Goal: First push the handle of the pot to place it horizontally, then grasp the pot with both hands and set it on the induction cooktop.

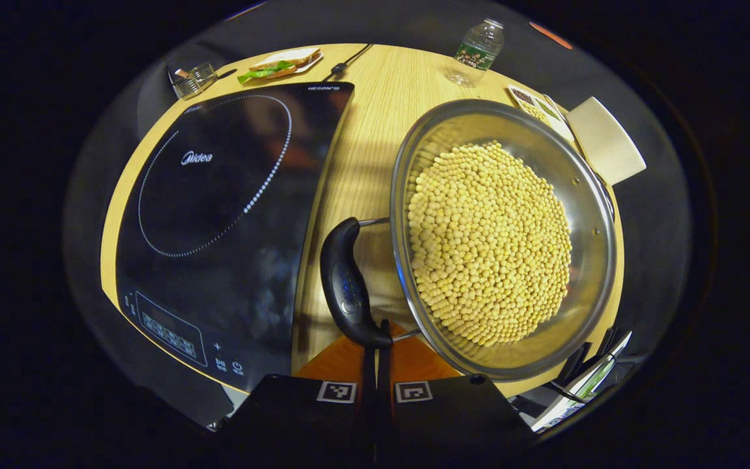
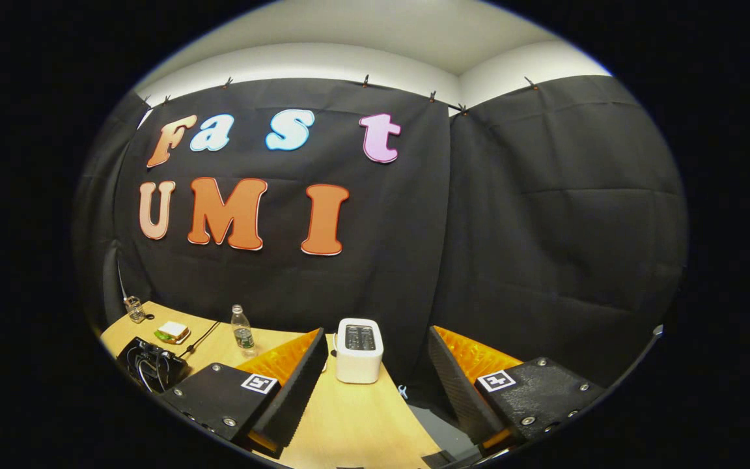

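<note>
Steel pot (image 1: 502, 238), wide and shallow and heaped with pale yellow beans (image 1: 489, 244), sits on the wooden bench (image 1: 362, 163) just right of the black induction cooktop (image 1: 219, 215) in the left gripper view. Its dark handle (image 1: 347, 283) hangs off the pot's left side, in the strip of bench between pot and cooktop. And look at the left gripper (image 1: 376, 342): jaws pressed together, tips right at the near end of that handle, apparently touching it. That reads as the push step, the handle not yet settled.

Doing it well, I'd say: keep the jaws closed as one blunt point, press low on the handle's end, and go slowly so the pot doesn't skid or tip beans over the rim. Watch the cooktop's edge too; it's close by.

Over on the right gripper view, the right gripper (image 2: 375, 391) waits with jaws wide apart, holding nothing, aimed out at a white toaster (image 2: 360, 350) and a water bottle (image 2: 241, 331) at the far side of the bench. It'll need to come round to the pot's other side for the two-handed lift.
</note>
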Demonstrator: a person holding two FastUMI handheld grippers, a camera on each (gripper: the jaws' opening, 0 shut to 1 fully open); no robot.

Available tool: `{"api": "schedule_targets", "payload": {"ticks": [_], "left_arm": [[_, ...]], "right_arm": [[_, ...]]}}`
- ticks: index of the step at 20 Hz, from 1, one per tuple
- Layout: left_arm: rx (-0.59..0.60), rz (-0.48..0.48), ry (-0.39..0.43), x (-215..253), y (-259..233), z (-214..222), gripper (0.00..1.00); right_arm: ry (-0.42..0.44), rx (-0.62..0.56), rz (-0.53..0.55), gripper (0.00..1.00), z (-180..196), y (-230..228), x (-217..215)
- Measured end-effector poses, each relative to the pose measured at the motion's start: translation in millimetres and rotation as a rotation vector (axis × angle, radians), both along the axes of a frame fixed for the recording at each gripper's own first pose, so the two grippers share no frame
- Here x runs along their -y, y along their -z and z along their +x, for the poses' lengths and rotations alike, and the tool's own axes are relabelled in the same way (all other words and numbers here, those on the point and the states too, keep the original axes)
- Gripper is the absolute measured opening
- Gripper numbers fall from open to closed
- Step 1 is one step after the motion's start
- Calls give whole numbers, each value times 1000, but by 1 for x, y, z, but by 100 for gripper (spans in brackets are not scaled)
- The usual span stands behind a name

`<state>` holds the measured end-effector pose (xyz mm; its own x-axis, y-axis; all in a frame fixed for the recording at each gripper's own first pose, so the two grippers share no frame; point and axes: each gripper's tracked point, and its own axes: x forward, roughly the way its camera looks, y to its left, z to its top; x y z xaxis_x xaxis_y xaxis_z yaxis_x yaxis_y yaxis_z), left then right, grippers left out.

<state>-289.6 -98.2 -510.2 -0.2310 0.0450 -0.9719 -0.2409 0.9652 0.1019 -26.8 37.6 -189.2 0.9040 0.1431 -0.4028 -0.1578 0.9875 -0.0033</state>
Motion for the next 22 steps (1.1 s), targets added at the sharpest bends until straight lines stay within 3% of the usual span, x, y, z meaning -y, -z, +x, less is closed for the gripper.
{"api": "schedule_targets", "payload": {"ticks": [4, 22], "left_arm": [[46, -10, 3, -11, 2, 14, 8], [217, -80, 248, -29, 8, 69, 8]], "right_arm": [[-33, -54, 32, 96, 0, 20, -26], [-161, -349, 53, 97, -21, 121, -110]]}}
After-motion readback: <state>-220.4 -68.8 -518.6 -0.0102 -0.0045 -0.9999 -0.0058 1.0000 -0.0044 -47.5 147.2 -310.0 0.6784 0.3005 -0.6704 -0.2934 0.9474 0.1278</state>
